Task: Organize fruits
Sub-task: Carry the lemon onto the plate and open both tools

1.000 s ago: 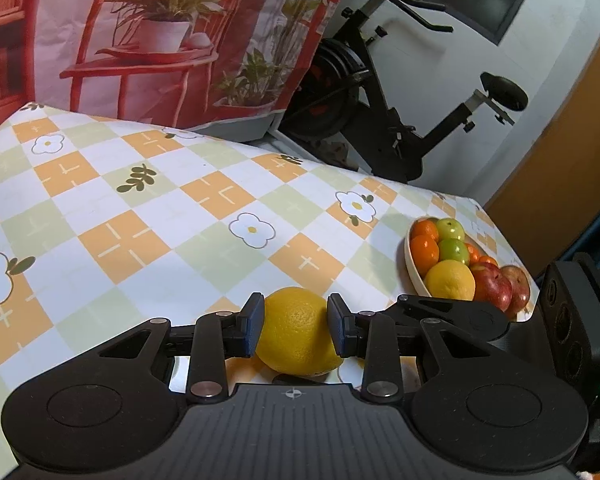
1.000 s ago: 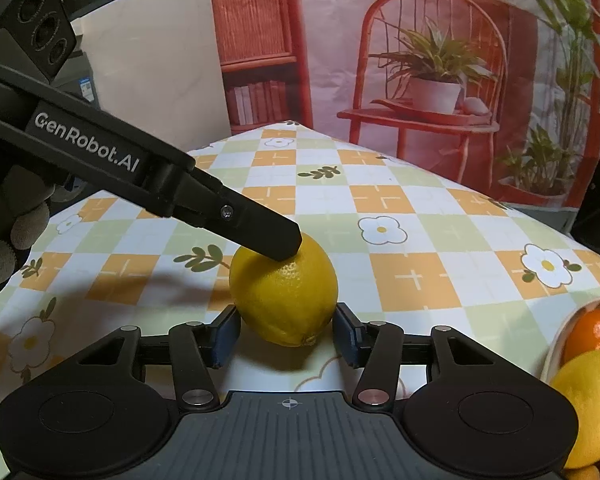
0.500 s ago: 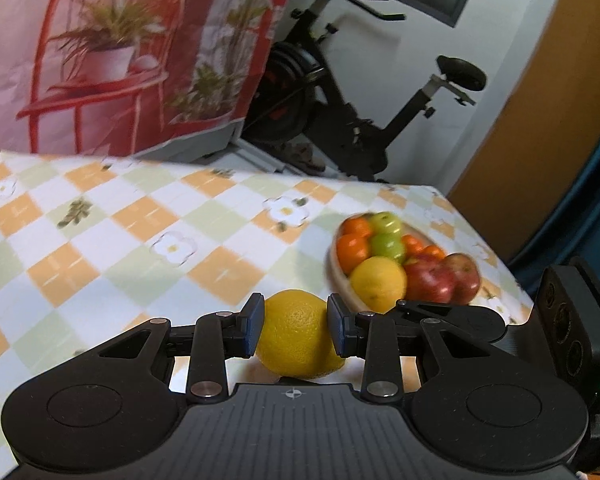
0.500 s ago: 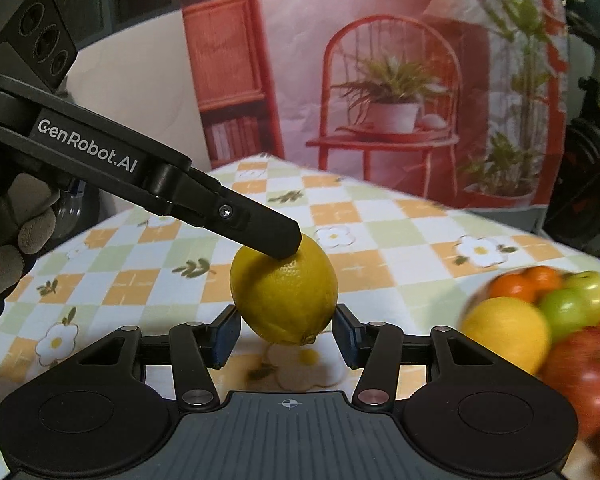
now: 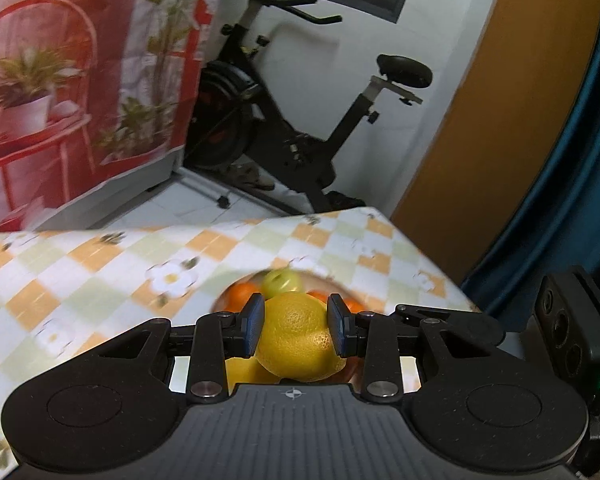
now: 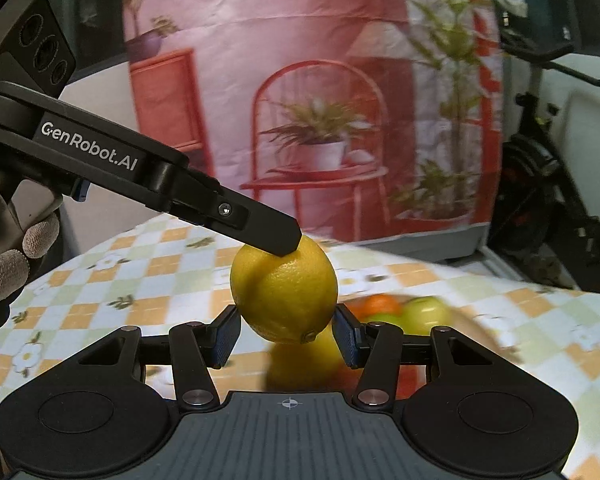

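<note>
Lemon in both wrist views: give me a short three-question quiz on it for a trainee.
1. Which jaws are closed on the lemon? A: left gripper only. B: right gripper only. C: both.
2. In the left wrist view, what lies on the table just beyond the lemon?
3. True or false: the lemon is cut in half.

Key
1. C: each gripper has a pad on either side of it.
2. The fruit bowl, blurred, with a green apple and oranges.
3. False: it is whole.
</note>
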A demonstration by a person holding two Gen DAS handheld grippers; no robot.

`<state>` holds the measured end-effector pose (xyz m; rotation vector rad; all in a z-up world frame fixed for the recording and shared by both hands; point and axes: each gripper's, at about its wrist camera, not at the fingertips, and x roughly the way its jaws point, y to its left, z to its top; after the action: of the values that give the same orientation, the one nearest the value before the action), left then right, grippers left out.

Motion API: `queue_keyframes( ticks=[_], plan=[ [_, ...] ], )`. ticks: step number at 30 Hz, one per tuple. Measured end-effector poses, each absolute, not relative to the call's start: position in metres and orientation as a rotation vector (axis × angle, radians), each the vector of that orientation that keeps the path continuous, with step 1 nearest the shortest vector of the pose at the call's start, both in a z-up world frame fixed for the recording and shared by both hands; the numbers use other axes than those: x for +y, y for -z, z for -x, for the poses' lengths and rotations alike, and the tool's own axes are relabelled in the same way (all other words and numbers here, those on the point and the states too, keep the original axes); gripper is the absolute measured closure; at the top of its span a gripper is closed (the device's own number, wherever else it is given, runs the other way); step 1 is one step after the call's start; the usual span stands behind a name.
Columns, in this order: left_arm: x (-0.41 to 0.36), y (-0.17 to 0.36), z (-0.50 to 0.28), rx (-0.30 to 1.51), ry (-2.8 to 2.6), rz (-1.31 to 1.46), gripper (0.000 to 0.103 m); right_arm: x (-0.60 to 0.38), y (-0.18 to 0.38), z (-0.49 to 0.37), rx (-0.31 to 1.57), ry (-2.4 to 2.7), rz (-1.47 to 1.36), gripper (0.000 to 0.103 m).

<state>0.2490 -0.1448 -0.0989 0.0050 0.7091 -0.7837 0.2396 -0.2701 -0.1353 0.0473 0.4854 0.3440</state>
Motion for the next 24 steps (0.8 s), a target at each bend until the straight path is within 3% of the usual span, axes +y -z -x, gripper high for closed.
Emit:
queue_keyframes(
  ticks=[7,24],
  plan=[
    [-0.19,0.105,-0.27,0.73,0.819,-0.057,0.067,-0.321,0.136,-0.254,0.502,-0.303,-0.013,0.056],
    [-0.207,0.128,-0.304,0.831,0.821,-0.019,0.066,-0.356,0.165,-0.286,0.606,-0.32,-0.141,0.056]
  ],
)
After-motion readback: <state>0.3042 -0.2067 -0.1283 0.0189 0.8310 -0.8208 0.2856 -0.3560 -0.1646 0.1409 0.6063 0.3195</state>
